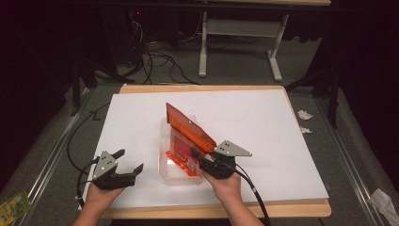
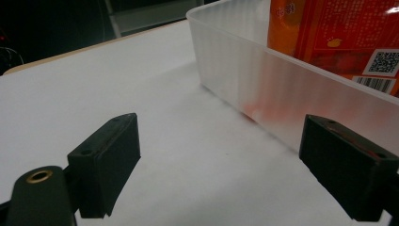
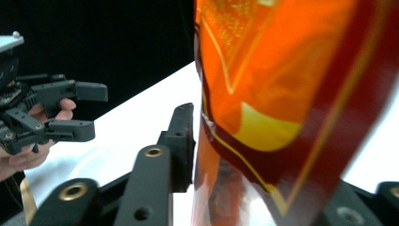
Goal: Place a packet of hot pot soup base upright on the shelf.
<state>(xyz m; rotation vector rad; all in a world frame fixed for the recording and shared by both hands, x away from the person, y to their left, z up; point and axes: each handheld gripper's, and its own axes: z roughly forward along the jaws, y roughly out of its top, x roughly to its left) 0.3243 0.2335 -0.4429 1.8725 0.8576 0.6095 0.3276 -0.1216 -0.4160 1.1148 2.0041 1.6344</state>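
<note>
Standing on a white board (image 1: 141,117) laid over a wooden table (image 1: 301,207), a clear plastic tub (image 1: 165,165) near the person's edge, with an orange packet (image 1: 188,129) leaning up out of it, its top tilting toward the far left and its lower end down inside the tub among more orange wrapping. Reaching in from the right side of the tub, the right gripper (image 1: 200,160), held in the right hand (image 1: 226,186), with the lower part of the packet sitting between the jaws; seen along the right gripper (image 3: 244,155) in its own view, one black jaw lying just beside the packet's (image 3: 282,103) glossy side, the other jaw hidden behind the packet, so not telling whether the pads are actually pressing on it. Resting on the board just left of the tub, the left gripper (image 1: 129,162), held in the left hand (image 1: 101,193), jaws standing wide apart and gripping nothing; in the left gripper view, the left gripper (image 2: 221,155) facing bare board with the frosted wall of the tub (image 2: 263,89) close ahead and printed orange wrapping showing above the rim
</note>
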